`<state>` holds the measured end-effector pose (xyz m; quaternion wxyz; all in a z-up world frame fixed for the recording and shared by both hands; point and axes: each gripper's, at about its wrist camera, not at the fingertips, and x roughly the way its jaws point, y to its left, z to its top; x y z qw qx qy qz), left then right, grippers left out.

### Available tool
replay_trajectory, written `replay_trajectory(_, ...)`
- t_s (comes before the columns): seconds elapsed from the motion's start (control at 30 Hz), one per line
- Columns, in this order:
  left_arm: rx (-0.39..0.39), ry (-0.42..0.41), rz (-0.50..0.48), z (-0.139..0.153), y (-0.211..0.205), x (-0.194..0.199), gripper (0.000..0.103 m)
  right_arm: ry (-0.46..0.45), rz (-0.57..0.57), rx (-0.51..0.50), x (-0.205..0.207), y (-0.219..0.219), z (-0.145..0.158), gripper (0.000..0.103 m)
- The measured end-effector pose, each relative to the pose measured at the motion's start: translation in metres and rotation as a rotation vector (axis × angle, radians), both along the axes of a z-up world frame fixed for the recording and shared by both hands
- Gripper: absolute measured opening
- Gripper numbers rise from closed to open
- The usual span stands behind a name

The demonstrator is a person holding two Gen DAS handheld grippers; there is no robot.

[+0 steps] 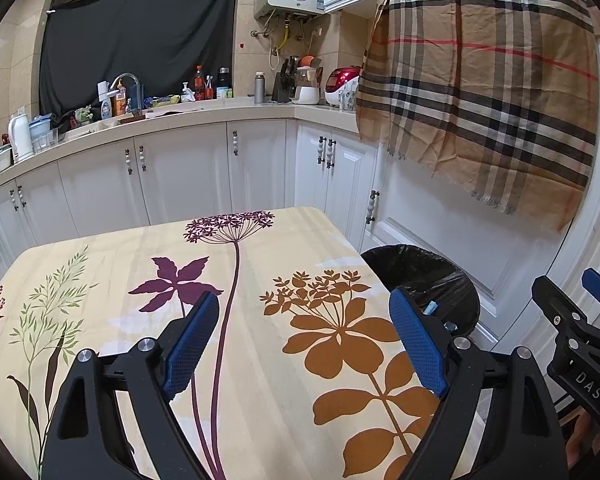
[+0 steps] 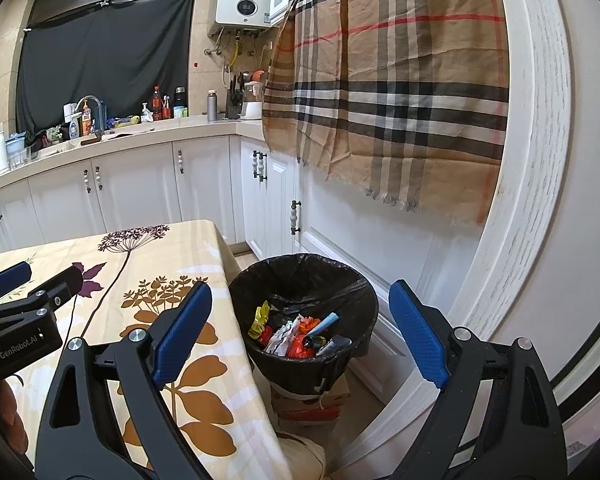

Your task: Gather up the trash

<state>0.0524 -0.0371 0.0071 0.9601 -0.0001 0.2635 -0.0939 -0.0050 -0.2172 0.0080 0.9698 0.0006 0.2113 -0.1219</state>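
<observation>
From left to right, the table (image 1: 260, 360) beside the bin (image 2: 304, 276) showed only its flowered cloth; I saw no trash left on the part in view. The trash (image 2: 296, 332) lay inside the bin: wrappers, a dark bottle and a blue tube piled on the black liner. I judged the collecting nearly or wholly done, with only a check of unseen spots left. My left hand-held gripper (image 1: 304, 344) hovered over the table, left of the bin, angled gently downward, its jaws spread wide with nothing between them. My right hand-held gripper (image 2: 300, 332) hung near the bin and looked down into it, tilted the same way, jaws likewise released and empty, the blue pads (image 2: 418, 332) apart.
</observation>
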Motion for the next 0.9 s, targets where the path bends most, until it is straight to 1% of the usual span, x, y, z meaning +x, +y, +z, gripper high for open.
replay_trajectory(0.9, -0.006, -0.008, 0.013, 0.0032, 0.0037, -0.0015, 0.084, -0.002, 0.001, -0.002, 0.0005, 0.0013, 0.0027, 0.088)
